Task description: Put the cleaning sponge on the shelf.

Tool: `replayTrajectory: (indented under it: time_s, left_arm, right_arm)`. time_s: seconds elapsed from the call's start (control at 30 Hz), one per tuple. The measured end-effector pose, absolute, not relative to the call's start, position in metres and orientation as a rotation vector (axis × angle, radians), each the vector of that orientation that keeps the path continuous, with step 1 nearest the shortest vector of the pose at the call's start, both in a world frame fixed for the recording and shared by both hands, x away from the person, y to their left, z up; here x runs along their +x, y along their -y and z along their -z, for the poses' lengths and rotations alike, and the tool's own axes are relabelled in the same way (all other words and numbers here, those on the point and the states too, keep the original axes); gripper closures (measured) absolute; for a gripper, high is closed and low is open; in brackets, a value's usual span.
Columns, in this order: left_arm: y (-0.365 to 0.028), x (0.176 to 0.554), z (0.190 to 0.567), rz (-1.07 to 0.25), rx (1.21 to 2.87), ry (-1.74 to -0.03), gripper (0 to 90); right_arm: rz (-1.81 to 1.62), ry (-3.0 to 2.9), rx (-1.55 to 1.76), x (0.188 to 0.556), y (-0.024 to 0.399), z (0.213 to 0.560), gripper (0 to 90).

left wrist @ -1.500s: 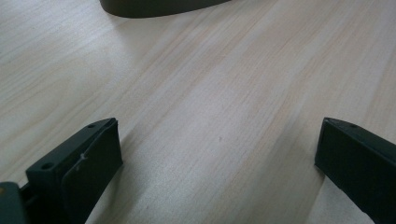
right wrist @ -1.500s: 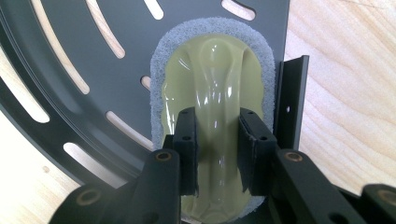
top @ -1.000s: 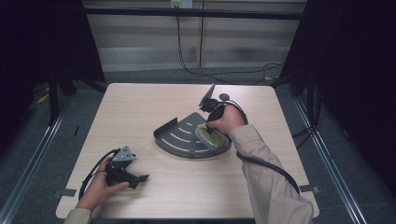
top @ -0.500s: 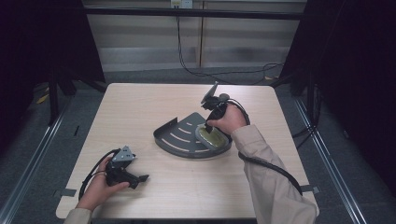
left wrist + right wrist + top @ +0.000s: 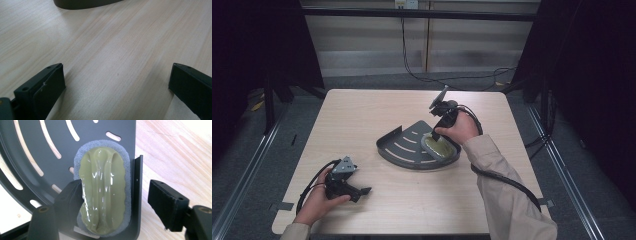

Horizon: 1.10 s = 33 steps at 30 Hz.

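Overhead, pale wood table (image 5: 377, 115) amid dark surrounds; left gripper (image 5: 116, 85) and right gripper (image 5: 116, 202) both agape.

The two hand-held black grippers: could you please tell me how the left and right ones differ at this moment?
The left gripper lies low near the table's front left corner, while the right gripper is over the dark slotted quarter-round metal tray. The left gripper's jaws frame bare wood; the right gripper's frame a shiny olive-green scrubber on grey foam and the tray's wall. Both stand open, each in one hand.

Lab, dark curtains (image 5: 597, 75), bare table (image 5: 362, 115)
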<state>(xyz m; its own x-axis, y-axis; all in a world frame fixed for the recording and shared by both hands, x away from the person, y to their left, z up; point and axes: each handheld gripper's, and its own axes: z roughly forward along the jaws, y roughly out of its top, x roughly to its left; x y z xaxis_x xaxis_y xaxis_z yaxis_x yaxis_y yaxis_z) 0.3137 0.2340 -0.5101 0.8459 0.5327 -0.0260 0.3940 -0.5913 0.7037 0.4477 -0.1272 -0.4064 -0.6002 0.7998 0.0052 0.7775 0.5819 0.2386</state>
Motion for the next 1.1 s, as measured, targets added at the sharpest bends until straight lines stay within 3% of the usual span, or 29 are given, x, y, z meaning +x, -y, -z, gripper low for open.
replayTrajectory:
  time_s: [1.1]
  left_arm:
    - [-0.234,0.314,0.51,-0.237,2.274,-0.673,0.0]
  right_arm:
    - [-0.391,-2.763,1.219,0.418,0.137,0.391,21.8]
